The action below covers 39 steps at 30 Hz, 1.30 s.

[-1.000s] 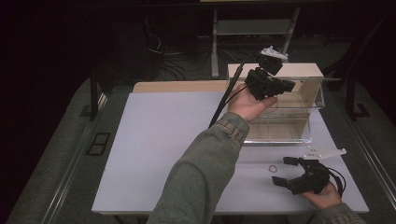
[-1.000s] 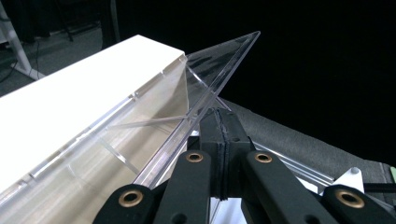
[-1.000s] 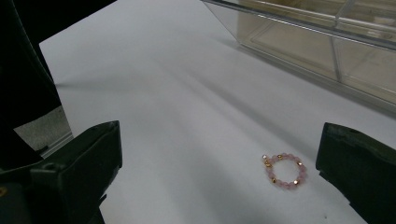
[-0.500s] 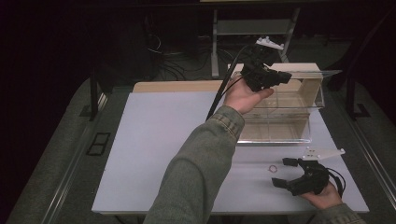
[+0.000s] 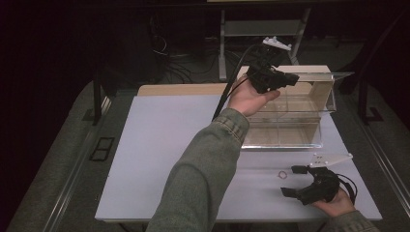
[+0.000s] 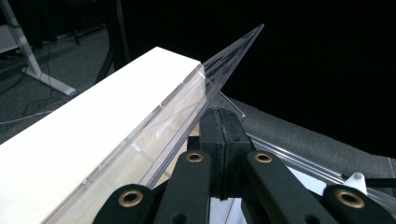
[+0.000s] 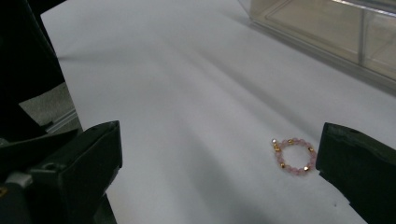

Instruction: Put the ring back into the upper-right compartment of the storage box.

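Bead bracelet (image 7: pixel 293 156) — between right tool (image 7: pixel 219 177) tips

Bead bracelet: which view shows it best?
Right gripper view: the bead bracelet lies close up on the white table, pink and gold beads distinct, beside one jaw of the open right tongs. In the high view it is a tiny ring.

- The clear box (image 7: pixel 355 32) is cut off by the right gripper view's top and right edges.
- From above, the bracelet (image 5: pixel 282 174) near the desk's front edge is too small to make out.
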Motion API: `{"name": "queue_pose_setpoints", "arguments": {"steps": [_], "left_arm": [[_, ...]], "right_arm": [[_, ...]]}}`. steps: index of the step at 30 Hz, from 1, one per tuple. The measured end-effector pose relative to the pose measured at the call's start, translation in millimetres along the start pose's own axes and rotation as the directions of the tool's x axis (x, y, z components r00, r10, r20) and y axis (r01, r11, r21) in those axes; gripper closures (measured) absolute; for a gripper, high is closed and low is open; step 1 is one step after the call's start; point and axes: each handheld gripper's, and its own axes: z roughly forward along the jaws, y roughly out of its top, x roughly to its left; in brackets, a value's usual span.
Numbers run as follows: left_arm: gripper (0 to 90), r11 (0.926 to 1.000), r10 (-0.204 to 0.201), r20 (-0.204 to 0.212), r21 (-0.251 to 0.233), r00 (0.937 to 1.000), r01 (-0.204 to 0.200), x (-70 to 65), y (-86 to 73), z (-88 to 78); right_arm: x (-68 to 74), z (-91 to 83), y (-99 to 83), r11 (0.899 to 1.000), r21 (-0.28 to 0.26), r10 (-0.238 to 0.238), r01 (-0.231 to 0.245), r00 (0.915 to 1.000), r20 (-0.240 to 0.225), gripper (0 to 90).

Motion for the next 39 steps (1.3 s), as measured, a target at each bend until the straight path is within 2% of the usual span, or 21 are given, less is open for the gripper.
{"name": "queue_pose_setpoints", "arguments": {"steps": [1, 2, 3, 5, 6, 8, 9, 13, 15, 17, 18, 23, 26, 32, 34, 35, 36, 37, 39], "left_arm": [[89.1, 1.0000, 0.001, -0.002, -0.001, 1.0000, -0.001, 0.3, 0.1, -0.2], [89.1, 1.0000, -0.002, -0.001, -0.002, 1.0000, 0.002, 0.3, 0.0, -0.3], [89.1, 1.0000, -0.001, -0.001, -0.001, 1.0000, 0.001, 0.5, 0.0, -0.5], [89.1, 1.0000, 0.002, -0.002, 0.001, 1.0000, -0.002, 0.3, 0.0, -0.5], [89.1, 1.0000, 0.001, -0.001, 0.001, 1.0000, -0.001, 0.2, 0.0, -0.5], [89.0, 1.0000, -0.003, 0.002, 0.000, 1.0000, 0.003, 0.6, -0.2, -0.5], [89.1, 1.0000, -0.004, 0.004, -0.001, 1.0000, 0.004, 0.8, -0.2, -0.6], [89.1, 1.0000, -0.005, 0.007, -0.002, 1.0000, 0.005, 1.4, -0.2, -0.5], [89.1, 1.0000, -0.005, 0.008, -0.002, 1.0000, 0.005, 1.5, -0.3, -0.5], [89.1, 1.0000, -0.005, 0.007, -0.002, 1.0000, 0.005, 1.1, -0.5, -0.6], [89.1, 1.0000, -0.005, 0.007, -0.002, 1.0000, 0.005, 1.2, -0.5, -0.6], [89.1, 1.0000, -0.001, 0.007, -0.005, 1.0000, 0.001, 1.4, -0.6, -0.4], [89.1, 1.0000, 0.003, 0.007, -0.004, 1.0000, -0.003, 1.4, -0.5, -0.5], [89.1, 1.0000, 0.005, 0.007, -0.008, 1.0000, -0.005, 1.8, -0.6, -0.3], [89.1, 1.0000, 0.005, 0.007, -0.008, 1.0000, -0.005, 1.8, -0.6, -0.3], [89.1, 1.0000, 0.005, 0.007, -0.009, 1.0000, -0.005, 1.9, -0.6, -0.3], [89.1, 0.9999, 0.004, 0.007, -0.009, 1.0000, -0.004, 1.9, -0.6, -0.3], [89.1, 0.9999, 0.003, 0.008, -0.011, 1.0000, -0.003, 2.0, -0.7, -0.3], [89.1, 0.9999, 0.001, 0.006, -0.013, 1.0000, -0.001, 2.0, -0.6, -0.3]], "right_arm": [[0.2, 1.1, -0.1, 1.000, 0.022, -0.017, 0.017, 0.9998, 0.003, 0.0], [0.2, 1.1, -0.1, 1.000, 0.022, -0.017, 0.017, 0.9998, 0.003, 0.0], [0.8, 3.0, -0.1, 0.998, 0.050, -0.038, 0.038, 0.9993, -0.001, 0.1], [1.2, 4.2, 0.1, 0.997, 0.068, -0.041, 0.041, 0.9992, -0.006, 1.1], [0.9, 7.2, 0.7, 0.993, 0.100, -0.062, 0.064, 0.9979, -0.019, 3.9], [0.6, 9.4, 1.0, 0.991, 0.116, -0.069, 0.070, 0.9974, -0.020, 3.9], [-2.2, 13.4, 2.2, 0.986, 0.148, -0.081, 0.081, 0.9967, -0.007, 3.9], [-7.4, 18.4, 4.2, 0.981, 0.174, -0.087, 0.086, 0.9962, 0.000, 6.0], [-11.3, 20.5, 5.3, 0.980, 0.172, -0.098, 0.100, 0.9950, -0.017, 16.5], [-15.4, 21.3, 7.1, 0.980, 0.179, -0.082, 0.083, 0.9965, -0.014, 17.4], [-17.0, 21.1, 7.6, 0.981, 0.177, -0.077, 0.078, 0.9970, -0.012, 20.9], [-21.3, 19.3, 7.5, 0.984, 0.156, -0.087, 0.087, 0.9962, -0.005, 32.4], [-23.1, 22.3, 6.5, 0.979, 0.172, -0.113, 0.111, 0.9935, 0.003, 37.5], [-30.4, 28.6, 7.2, 0.973, 0.199, -0.115, 0.116, 0.9932, -0.016, 47.3], [-30.9, 30.1, 7.4, 0.971, 0.204, -0.126, 0.126, 0.9919, -0.009, 50.2], [-30.8, 31.2, 7.5, 0.969, 0.211, -0.133, 0.131, 0.9911, -0.004, 54.5], [-30.8, 31.2, 7.5, 0.969, 0.211, -0.133, 0.131, 0.9911, -0.004, 54.5], [-29.7, 32.5, 7.4, 0.962, 0.223, -0.163, 0.156, 0.9864, 0.017, 59.5], [-28.1, 32.4, 8.0, 0.960, 0.232, -0.169, 0.159, 0.9852, 0.026, 62.7]]}}
